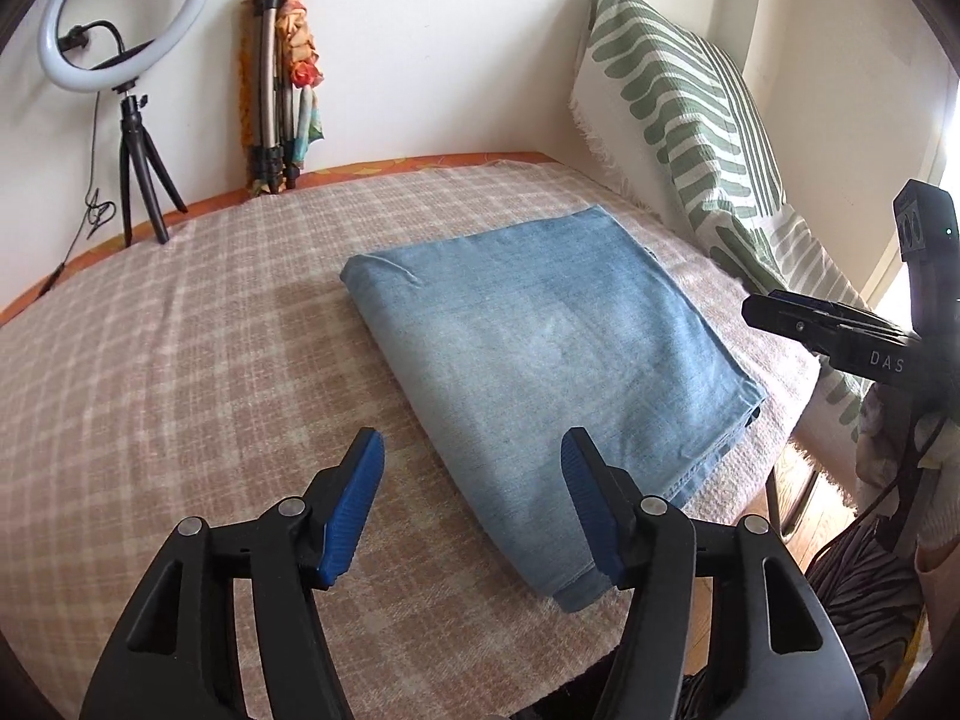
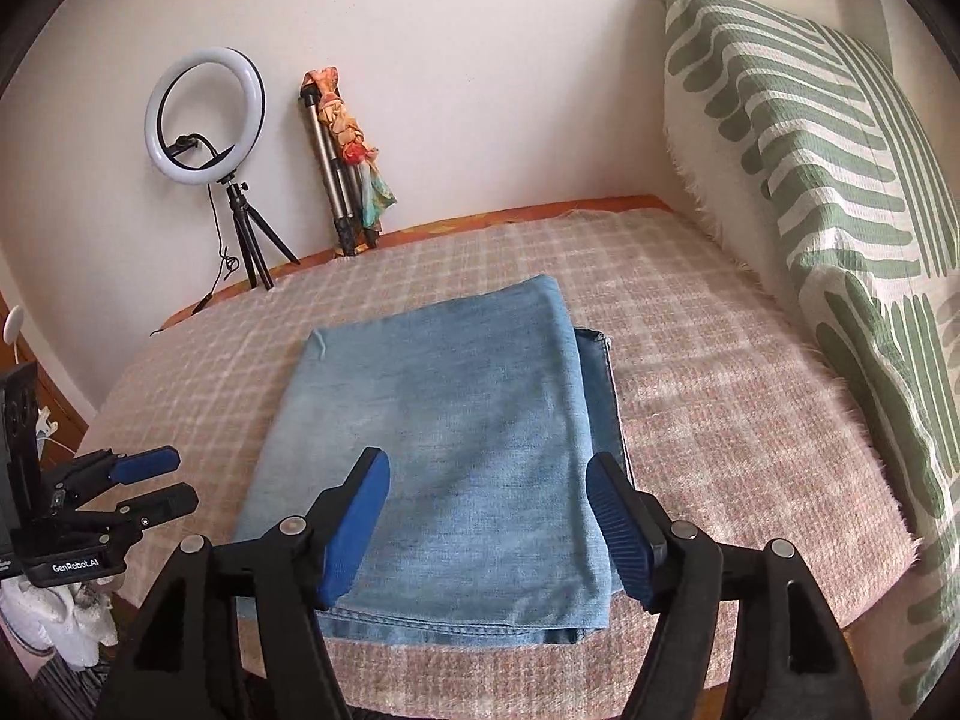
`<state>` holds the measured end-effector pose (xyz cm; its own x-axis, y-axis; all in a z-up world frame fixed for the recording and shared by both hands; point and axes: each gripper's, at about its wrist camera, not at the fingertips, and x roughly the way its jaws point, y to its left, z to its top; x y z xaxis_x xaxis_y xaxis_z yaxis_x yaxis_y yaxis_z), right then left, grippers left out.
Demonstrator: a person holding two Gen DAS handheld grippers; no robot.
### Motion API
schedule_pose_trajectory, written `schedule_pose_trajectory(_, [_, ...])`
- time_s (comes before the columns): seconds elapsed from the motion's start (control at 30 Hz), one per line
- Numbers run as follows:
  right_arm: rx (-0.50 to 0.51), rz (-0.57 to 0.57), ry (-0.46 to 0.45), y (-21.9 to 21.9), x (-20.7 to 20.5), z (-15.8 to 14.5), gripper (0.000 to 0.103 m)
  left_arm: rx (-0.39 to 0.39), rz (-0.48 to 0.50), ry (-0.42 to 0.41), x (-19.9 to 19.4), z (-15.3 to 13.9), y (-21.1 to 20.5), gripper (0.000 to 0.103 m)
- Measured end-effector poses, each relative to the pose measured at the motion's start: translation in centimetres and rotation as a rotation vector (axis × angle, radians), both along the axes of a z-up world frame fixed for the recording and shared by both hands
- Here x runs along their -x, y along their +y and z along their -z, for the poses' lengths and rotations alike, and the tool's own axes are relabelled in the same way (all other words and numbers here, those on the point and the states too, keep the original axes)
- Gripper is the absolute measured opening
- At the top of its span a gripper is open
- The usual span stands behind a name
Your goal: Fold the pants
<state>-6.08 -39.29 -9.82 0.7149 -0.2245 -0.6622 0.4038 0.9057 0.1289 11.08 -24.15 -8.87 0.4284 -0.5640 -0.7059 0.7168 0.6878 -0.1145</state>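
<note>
The light blue denim pants (image 1: 540, 348) lie folded into a flat rectangle on the checked blanket (image 1: 180, 360); they also show in the right wrist view (image 2: 444, 438). My left gripper (image 1: 471, 450) is open and empty, above the near left corner of the pants. My right gripper (image 2: 489, 474) is open and empty, over the near edge of the pants. The right gripper also shows at the right of the left wrist view (image 1: 840, 330). The left gripper shows at the left of the right wrist view (image 2: 150, 480), open.
A green-striped cushion (image 2: 810, 192) leans at the right side. A ring light on a tripod (image 2: 204, 114) and a folded tripod with a scarf (image 2: 348, 162) stand by the back wall. The table edge (image 2: 870, 582) drops off at the right.
</note>
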Motion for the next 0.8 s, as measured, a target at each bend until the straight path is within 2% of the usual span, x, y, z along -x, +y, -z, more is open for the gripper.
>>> schedule_pose_trajectory(0.13, [0.111,0.040,0.001,1.3,0.1,-0.3,0.086,0.025,-0.012,-0.057,0.4,-1.1,0.3,0.072])
schedule_pose_trajectory(0.23, [0.146,0.051,-0.001,2.0,-0.1,-0.4,0.090,0.052,-0.007,-0.063,0.5,-1.3,0.7,0.082])
schedule_pose_trajectory(0.3, [0.145,0.054,-0.014,2.3,-0.1,-0.3,0.096,0.044,-0.002,-0.070,0.4,-1.2,0.5,0.082])
schedule_pose_trajectory(0.37, [0.147,0.063,-0.014,2.5,-0.1,0.0,0.096,0.028,-0.012,-0.087,0.4,-1.1,0.3,0.082])
schedule_pose_trajectory(0.53, [0.140,0.098,-0.010,2.1,0.1,0.7,0.097,-0.027,-0.061,-0.066,0.1,-0.7,0.2,0.082])
schedule_pose_trajectory(0.63, [0.158,0.108,0.007,2.0,0.3,1.2,0.097,-0.035,-0.098,-0.079,0.1,-0.3,0.5,0.082])
schedule_pose_trajectory(0.73, [0.141,0.111,0.021,1.7,0.3,1.5,0.097,-0.043,-0.093,-0.053,0.0,0.3,0.3,0.082])
schedule_pose_trajectory(0.8, [0.125,0.112,0.016,1.5,0.3,1.5,0.097,-0.052,-0.093,-0.065,0.1,0.5,0.1,0.082])
